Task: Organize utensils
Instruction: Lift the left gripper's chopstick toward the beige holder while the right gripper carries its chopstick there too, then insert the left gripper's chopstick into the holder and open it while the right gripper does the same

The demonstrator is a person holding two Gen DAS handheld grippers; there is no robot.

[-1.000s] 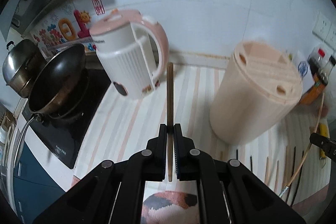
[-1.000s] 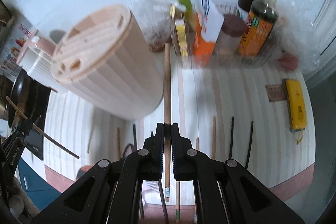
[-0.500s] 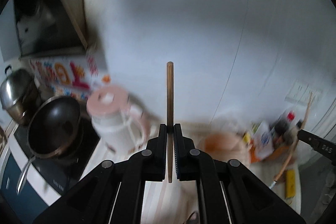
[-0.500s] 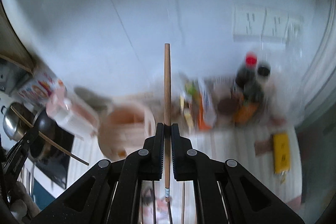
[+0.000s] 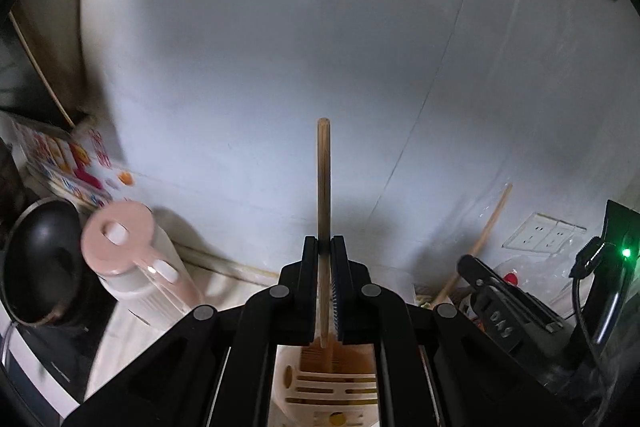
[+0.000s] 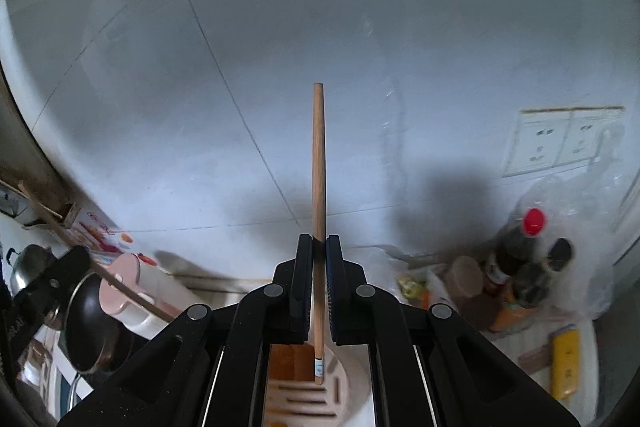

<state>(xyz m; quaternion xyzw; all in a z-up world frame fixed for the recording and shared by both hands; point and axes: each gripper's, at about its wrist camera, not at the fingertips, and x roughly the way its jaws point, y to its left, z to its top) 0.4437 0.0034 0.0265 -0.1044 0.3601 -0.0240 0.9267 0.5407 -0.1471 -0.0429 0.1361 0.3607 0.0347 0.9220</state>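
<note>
Each gripper carries 1 wooden chopstick. The left chopstick [image 5: 324, 187] is pinched between the closed fingers of the left gripper [image 5: 325, 247]. Its long axis runs straight out along the fingers, blunt end toward the tiled wall [image 5: 280, 67], lower end over the open slot of the pink utensil holder [image 5: 320, 391] showing below the jaws. The right chopstick [image 6: 319, 187] sits the same way in the right gripper [image 6: 319, 245], whose fingers are clamped on it. Its banded tip hangs just above the holder's [image 6: 296, 399] large opening, and whether it touches the lid cannot be told.

The main risk is likely a missed slot. Both sticks aim at 1 opening, so the 2 tips could knock together or strike the slotted lid beside the hole, then pivot in the narrow pinch and slide out. In the left view the right gripper [image 5: 472, 267] and its stick stand near on the right, so the 2 tools themselves could clash. A hard poke might also tip the holder toward the pink kettle [image 5: 136, 259] or the sauce bottles [image 6: 520, 263] nearby.
</note>
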